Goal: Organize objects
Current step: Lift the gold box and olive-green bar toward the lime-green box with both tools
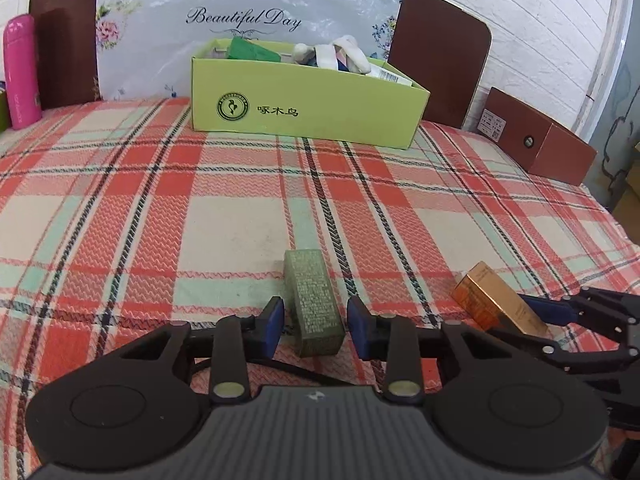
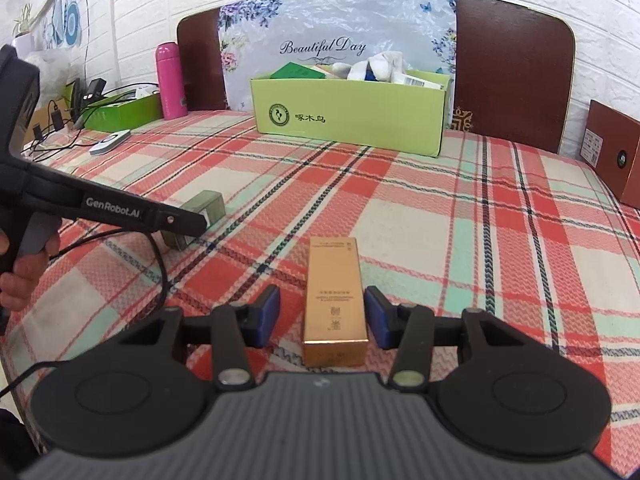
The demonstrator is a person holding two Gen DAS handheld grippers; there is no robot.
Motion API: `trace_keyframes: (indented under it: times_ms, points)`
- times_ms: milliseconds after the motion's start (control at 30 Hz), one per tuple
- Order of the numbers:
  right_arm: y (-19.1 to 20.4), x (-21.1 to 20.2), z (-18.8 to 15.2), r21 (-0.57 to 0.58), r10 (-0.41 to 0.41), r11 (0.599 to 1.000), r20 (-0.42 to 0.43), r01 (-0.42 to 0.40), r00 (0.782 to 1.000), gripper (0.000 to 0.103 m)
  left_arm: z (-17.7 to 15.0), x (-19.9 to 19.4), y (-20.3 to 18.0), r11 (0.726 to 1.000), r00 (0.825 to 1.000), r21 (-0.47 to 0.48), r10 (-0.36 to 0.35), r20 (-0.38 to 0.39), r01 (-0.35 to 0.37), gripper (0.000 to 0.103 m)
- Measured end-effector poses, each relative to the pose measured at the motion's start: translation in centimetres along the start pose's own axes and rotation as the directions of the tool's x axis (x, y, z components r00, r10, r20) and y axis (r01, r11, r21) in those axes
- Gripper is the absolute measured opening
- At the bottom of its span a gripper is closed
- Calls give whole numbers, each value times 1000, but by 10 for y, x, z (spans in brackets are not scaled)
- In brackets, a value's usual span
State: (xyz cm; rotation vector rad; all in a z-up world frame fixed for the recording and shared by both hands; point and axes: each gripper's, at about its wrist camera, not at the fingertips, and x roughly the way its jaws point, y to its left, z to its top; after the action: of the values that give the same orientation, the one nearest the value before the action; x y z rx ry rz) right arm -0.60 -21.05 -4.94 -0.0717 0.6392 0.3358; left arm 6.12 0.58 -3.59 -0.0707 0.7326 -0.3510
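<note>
Two small cartons are lying flat on the plaid cloth [image 1: 224,216], well short of the open green bin [image 1: 304,108] at the far side where other items are already sitting. The green box [image 1: 316,304] is lying between the blue pads of the left gripper [image 1: 316,322], and a sliver of cloth is showing on each side of it, so the pads are flanking it without pressing. The gold box [image 2: 335,304] is lying the same way inside the right gripper [image 2: 325,318], with clear gaps on both sides; those jaws are open too. Both cartons are looking like thin cardboard packaging: probably light, stiff along the edges, but liable to dent if squeezed hard. The gold one has a glossy skin and may be slippery, so a firmer, squarer bite is likely needed there. The long side faces are offering the best hold, pinched near mid-length so neither end is drooping. Both grippers are pointing forward and angled down toward the cloth, running side by side, each lined up with its box's long axis; a hand [image 2: 16,276] is gripping the left tool's handle.
</note>
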Motion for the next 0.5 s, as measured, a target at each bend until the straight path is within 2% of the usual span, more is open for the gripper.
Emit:
trace_keyframes:
  times_ms: [133,200,233,300,400,500]
  points:
    - [1,5,1,-2,-5,1000,-15,5,1000,41,0,4,-6,999,1000,38,16,4,-16,37]
    - [2,7,0,-9,-13,1000,-15,13,1000,34,0,5,-7,999,1000,48,19,4,-19,36]
    - [1,8,0,-5,-11,1000,-12,11,1000,32,1,5,-7,998,1000,53,19,6,-19,31]
    - [-1,8,-1,12,-8,1000,-4,8,1000,32,1,5,-7,998,1000,58,17,2,-17,23]
    - [2,8,0,9,-9,1000,5,9,1000,31,5,5,-7,998,1000,64,3,-4,-3,23]
    - [4,7,4,2,24,1000,16,-24,1000,31,13,1,-11,996,1000,86,-11,10,10,23]
